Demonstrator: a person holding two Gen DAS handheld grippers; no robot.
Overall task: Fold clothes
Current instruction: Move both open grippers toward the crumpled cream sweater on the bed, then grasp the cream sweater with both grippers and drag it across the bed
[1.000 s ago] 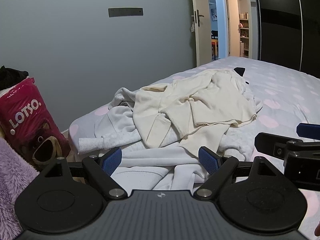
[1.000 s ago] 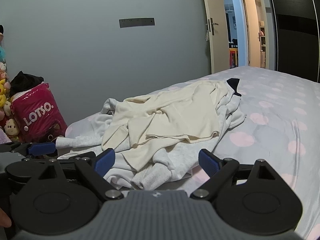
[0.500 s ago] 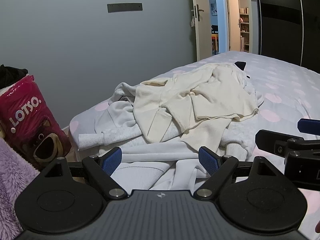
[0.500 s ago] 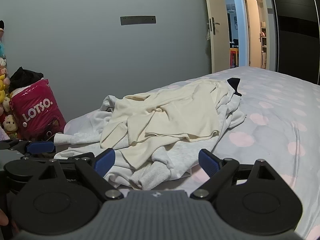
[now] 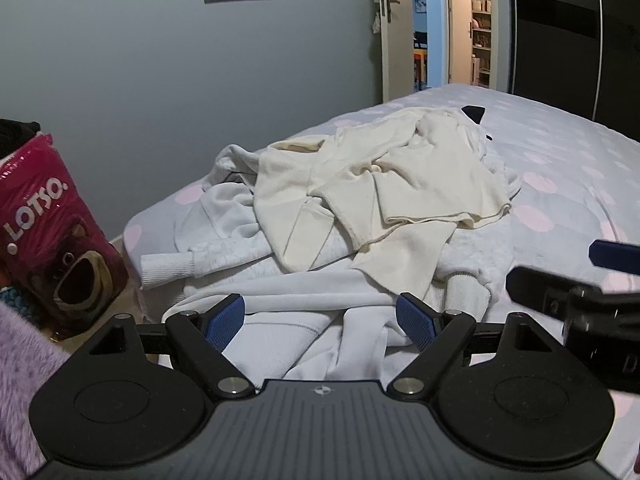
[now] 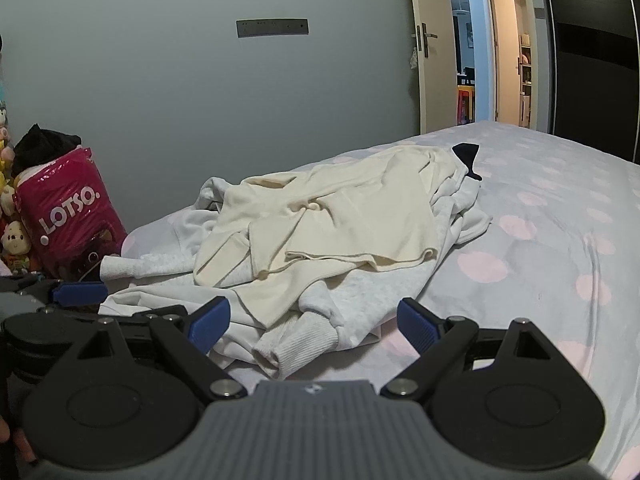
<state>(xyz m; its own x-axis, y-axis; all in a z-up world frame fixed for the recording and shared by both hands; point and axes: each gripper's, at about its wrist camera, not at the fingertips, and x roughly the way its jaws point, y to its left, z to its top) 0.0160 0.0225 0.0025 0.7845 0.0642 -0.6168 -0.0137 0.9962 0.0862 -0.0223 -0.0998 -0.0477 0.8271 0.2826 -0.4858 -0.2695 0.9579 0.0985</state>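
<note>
A heap of clothes lies on the bed: a cream garment point(image 5: 400, 184) point(image 6: 336, 216) on top of white-grey sweatshirts point(image 5: 240, 240) point(image 6: 360, 296). A small dark piece point(image 6: 466, 154) pokes out at the heap's far end. My left gripper point(image 5: 320, 316) is open and empty, just short of the heap's near edge. My right gripper point(image 6: 314, 320) is open and empty, its jaws wide over a ribbed white cuff point(image 6: 296, 344). The right gripper also shows at the right edge of the left wrist view point(image 5: 580, 280).
The bed point(image 6: 540, 240) has a light cover with pink dots. A pink LOTSO bag point(image 5: 52, 248) point(image 6: 68, 216) stands on the floor at the left by the grey wall. Plush toys point(image 6: 12, 232) sit beside it. A door point(image 6: 432, 48) is open at the back.
Both grippers have moved slightly closer to the heap and lower. The clothes have not moved. Both stay open.
</note>
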